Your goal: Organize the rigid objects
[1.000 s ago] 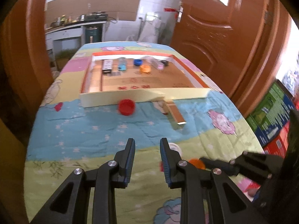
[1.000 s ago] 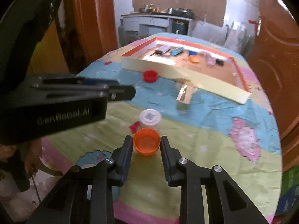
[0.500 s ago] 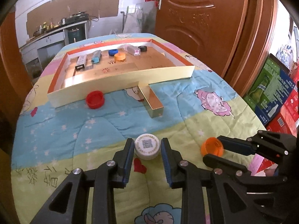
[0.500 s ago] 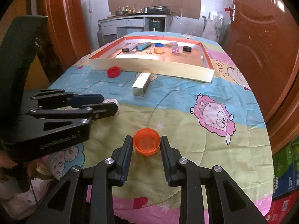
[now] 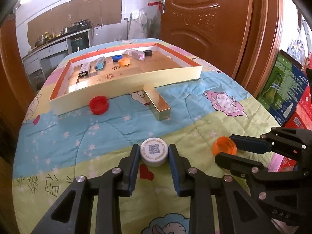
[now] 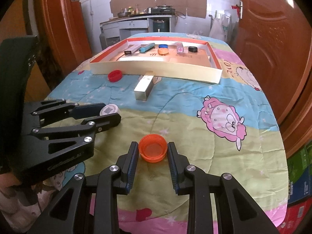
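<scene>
White cap (image 5: 154, 152) between left jaws

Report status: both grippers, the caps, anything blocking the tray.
Left gripper around white cap, right gripper shut on orange cap. Gold box and red cap before tray.

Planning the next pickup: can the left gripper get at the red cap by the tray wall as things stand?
Probably yes, once free. The left gripper has the white cap between its fingers; ahead, only bare quilt lies before the red cap, and the gold box sits aside.
</scene>
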